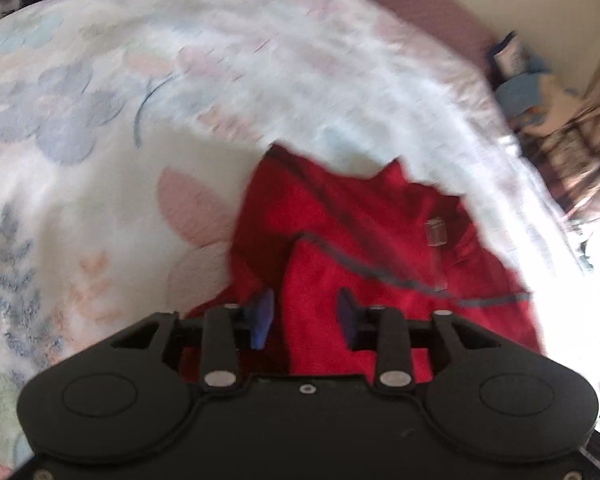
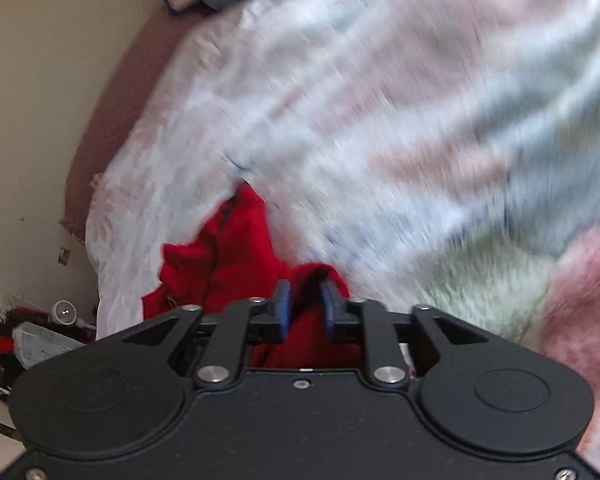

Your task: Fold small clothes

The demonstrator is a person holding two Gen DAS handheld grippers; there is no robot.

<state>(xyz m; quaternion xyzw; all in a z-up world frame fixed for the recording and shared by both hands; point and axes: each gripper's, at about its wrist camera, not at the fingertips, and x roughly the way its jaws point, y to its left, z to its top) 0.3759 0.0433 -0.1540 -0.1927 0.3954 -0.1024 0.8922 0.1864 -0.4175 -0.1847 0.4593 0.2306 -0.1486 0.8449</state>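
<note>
A small red garment (image 1: 340, 240) with a grey seam line and a small label lies crumpled on a floral bedspread (image 1: 140, 100). My left gripper (image 1: 306, 316) has red cloth bunched between its blue pads, which stand partly apart. In the right wrist view the same red garment (image 2: 228, 256) hangs from my right gripper (image 2: 306, 308), whose blue pads are close together with a fold of red cloth between them. Both views are blurred by motion.
The bedspread (image 2: 380, 120) covers a bed with a mauve sheet (image 2: 112, 100) against a cream wall. Clutter and a white round device (image 2: 64, 312) lie on the floor left of the bed. Pillows or bags (image 1: 516, 64) sit at the bed's far corner.
</note>
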